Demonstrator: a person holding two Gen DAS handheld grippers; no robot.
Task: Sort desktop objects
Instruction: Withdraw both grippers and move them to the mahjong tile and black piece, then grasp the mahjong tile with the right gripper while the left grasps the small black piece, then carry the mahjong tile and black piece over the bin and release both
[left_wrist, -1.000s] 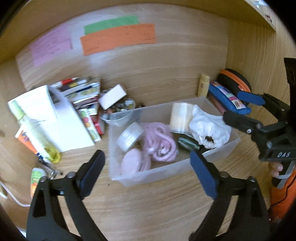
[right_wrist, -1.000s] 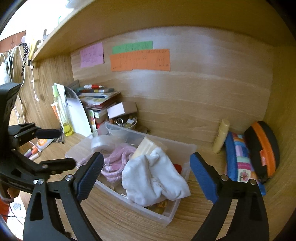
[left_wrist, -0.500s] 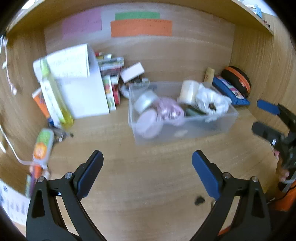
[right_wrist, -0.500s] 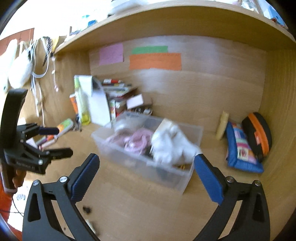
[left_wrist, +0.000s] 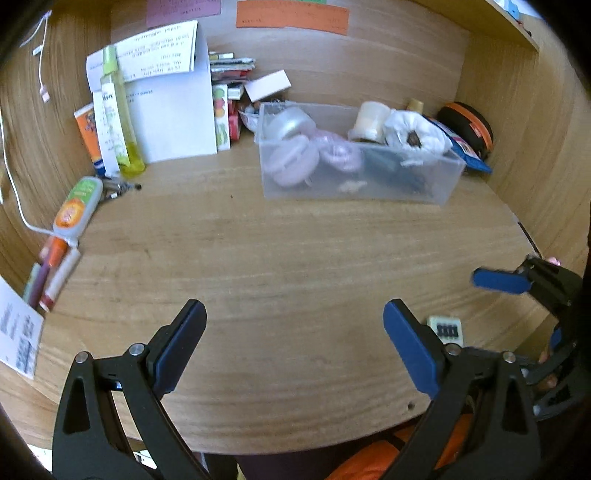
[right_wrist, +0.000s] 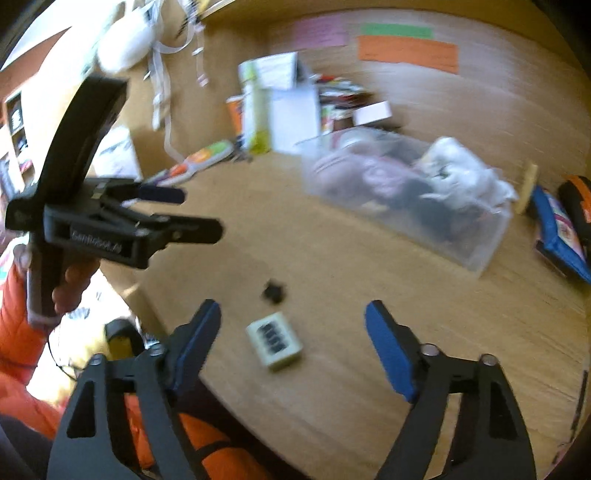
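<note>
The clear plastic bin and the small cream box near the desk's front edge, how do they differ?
The clear plastic bin is see-through, open-topped and full of things; the small cream box is opaque, with a row of dark slots on top. The bin is far larger and sits toward the back wall, while the box lies near the front edge, ahead of the right gripper, whose jaws are closing without touching it. Both rest on the wooden desk.

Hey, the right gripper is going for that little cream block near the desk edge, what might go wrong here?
The small cream block lies near the desk's front edge, so a nudge might knock it off. The right gripper is closing with the block between its fingers but not yet touched; the blurred view suggests speed, so it may clip it askew. The tiny black piece nearby could get swept away.
</note>
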